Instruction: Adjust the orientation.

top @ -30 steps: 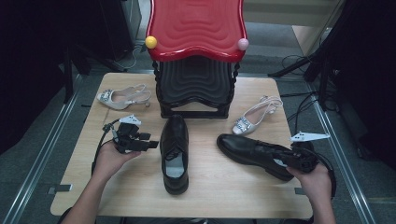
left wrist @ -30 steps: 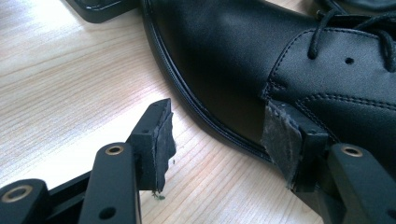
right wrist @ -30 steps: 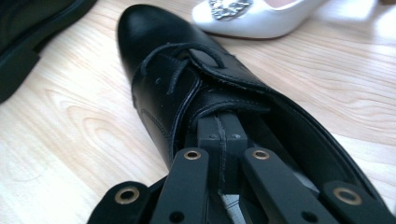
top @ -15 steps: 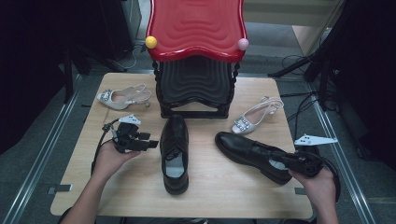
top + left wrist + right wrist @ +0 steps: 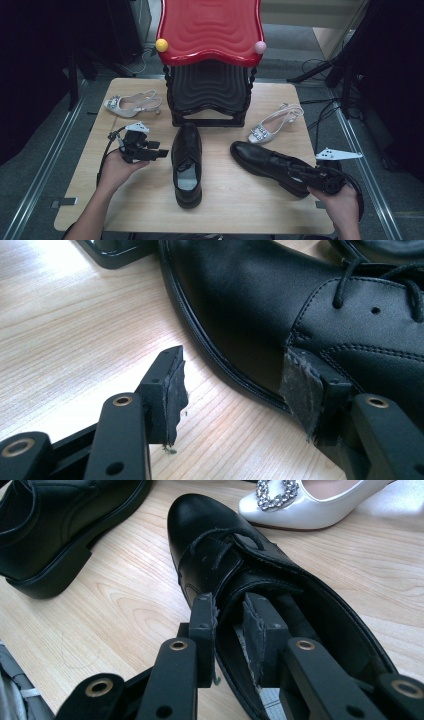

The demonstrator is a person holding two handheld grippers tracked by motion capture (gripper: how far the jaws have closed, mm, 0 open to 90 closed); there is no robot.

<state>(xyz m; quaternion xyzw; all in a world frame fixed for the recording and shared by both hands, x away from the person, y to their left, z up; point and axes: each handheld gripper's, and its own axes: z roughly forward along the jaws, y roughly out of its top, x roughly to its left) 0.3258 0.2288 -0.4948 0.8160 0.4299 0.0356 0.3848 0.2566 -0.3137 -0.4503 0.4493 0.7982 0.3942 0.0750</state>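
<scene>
Both grippers are black, w/ angular plastic bodies. The left gripper [image 5: 150, 150] has a grey three-cornered plate on top and a black cable that loops from its back. The right gripper [image 5: 305, 175] carries a similar grey plate and also a black cable. Each jaw arm has brass-coloured round inserts and small screw holes. The pads [image 5: 175, 385] are dark grey rubber, rough & frayed at the edges. Forearms are bare, no sleeves visible.

2 black lace-up shoes [image 5: 187, 162] [image 5: 272, 162], upright, apart on table [image 5: 225, 205]
</scene>
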